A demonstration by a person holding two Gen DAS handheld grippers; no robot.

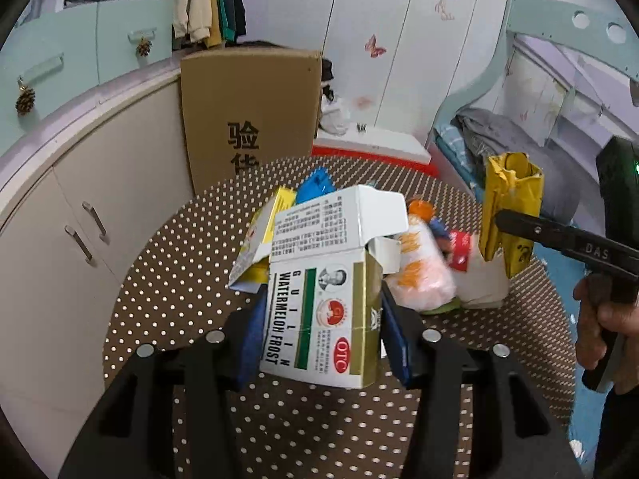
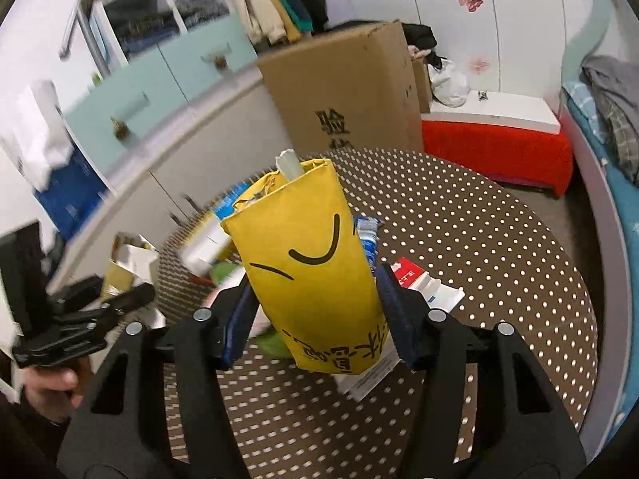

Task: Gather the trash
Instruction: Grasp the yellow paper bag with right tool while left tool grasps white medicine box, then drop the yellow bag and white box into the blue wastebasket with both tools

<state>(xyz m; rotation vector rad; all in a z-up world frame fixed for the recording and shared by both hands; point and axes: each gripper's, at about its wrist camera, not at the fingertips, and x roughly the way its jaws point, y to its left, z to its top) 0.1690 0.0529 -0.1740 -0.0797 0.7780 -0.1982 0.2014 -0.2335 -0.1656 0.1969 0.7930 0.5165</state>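
My left gripper (image 1: 321,333) is shut on a white and gold medicine box (image 1: 319,303) marked "Watermelon Frost", its top flap open, held above the dotted round table (image 1: 179,279). My right gripper (image 2: 315,319) is shut on a yellow paper packet (image 2: 307,267) with black marks, held upright above the table; it also shows at the right of the left wrist view (image 1: 511,215). A pile of trash lies on the table: an orange and white wrapper (image 1: 419,275), a red and white pack (image 1: 463,251), a blue packet (image 1: 315,185).
A tall cardboard box (image 1: 251,115) stands behind the table. Cabinets (image 1: 80,219) run along the left. A red bench (image 2: 495,151) and a bed (image 1: 499,139) lie at the right. Flat white and red packs (image 2: 423,283) lie on the table under my right gripper.
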